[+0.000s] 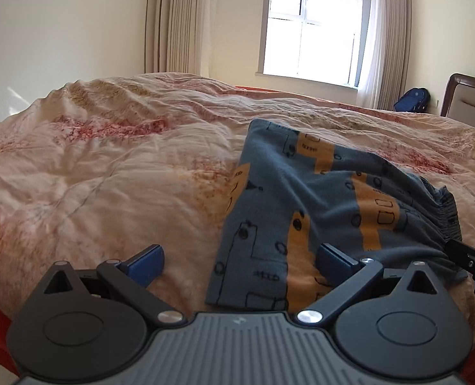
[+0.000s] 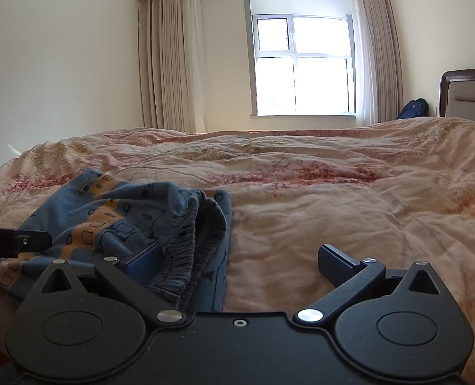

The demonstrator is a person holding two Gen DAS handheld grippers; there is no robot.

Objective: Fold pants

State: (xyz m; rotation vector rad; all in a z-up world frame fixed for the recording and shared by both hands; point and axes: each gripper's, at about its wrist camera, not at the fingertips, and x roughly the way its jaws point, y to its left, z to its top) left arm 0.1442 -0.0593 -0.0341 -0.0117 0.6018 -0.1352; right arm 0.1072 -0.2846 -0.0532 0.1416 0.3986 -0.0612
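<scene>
- The blue pants (image 1: 317,199) with orange patches lie folded on the near part of the rumpled quilt (image 1: 109,166).
- Left gripper (image 1: 240,261) spread wide, straddling the pants' near-left edge, holding nothing.
- Right gripper (image 2: 237,264) likewise gapes at the waistband (image 2: 189,247).

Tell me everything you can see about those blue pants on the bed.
The pants are small, of soft blue knit fabric printed with orange blocks and black line drawings. They lie loosely folded and rumpled on the floral quilt, near its front edge. The gathered elastic waistband faces the right gripper, which is open with one finger against it. The left gripper, also open, straddles the pants' other edge.
</scene>
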